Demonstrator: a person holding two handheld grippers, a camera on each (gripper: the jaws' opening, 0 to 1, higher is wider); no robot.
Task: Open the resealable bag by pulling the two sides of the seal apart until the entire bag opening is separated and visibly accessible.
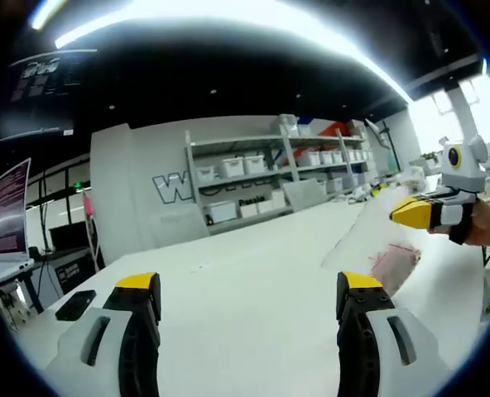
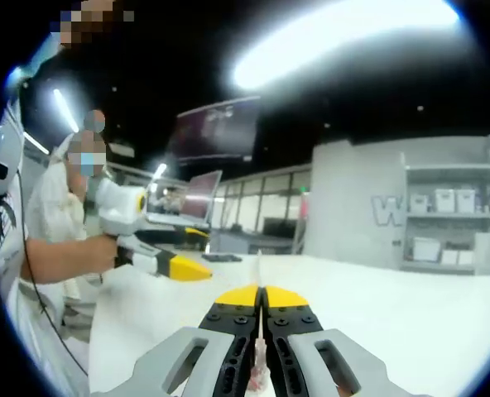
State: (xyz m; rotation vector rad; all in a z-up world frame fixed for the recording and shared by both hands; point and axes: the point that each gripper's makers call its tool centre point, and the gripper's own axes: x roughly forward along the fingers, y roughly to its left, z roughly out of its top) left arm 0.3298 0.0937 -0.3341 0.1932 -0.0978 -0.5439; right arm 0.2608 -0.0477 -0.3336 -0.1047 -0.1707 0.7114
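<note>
White tabletop (image 1: 253, 289): left gripper (image 1: 249, 285) fingers spread wide, empty; right gripper (image 2: 261, 299) clamps resealable bag (image 1: 369, 240) edge, bag hanging lifted, upright.

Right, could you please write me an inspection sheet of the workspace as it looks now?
Surface: white table, mostly bare.
Job's things: clear resealable bag with pinkish contents, one edge clamped by the right gripper, lower end on the table; whether the seal is parted cannot be told.
Clutter: dark flat object near the table's edge.
Grippers: left gripper open, holding nothing; right shut on the bag.
Cables: thin dark cord by the person's side.
Surroundings: shelving with white bins, monitor.
</note>
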